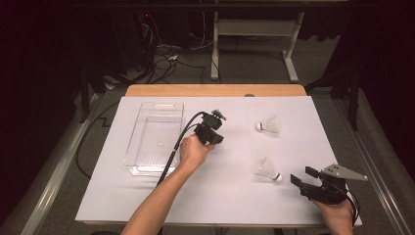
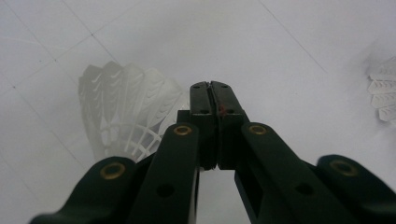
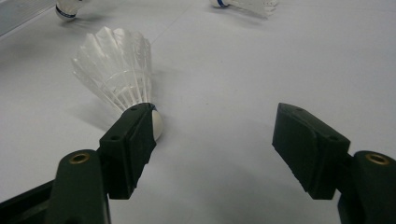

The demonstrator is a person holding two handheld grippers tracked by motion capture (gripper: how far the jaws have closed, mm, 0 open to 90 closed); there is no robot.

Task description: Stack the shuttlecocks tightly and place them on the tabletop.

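Left tool [image 1: 211, 131]: jaws fully closed, nothing between them — left gripper view shows a shuttlecock [image 2: 126, 109] lying just behind them.
Right tool [image 1: 304, 177]: jaws wide apart, gripping nothing; its own view puts a shuttlecock's [image 3: 119, 70] cork right against the left jaw.
High view: two shuttlecocks [image 1: 268, 126] on the white counter [image 1: 220, 196] — one near the right tool.
Clear tray [image 1: 155, 137]: left of the left tool.
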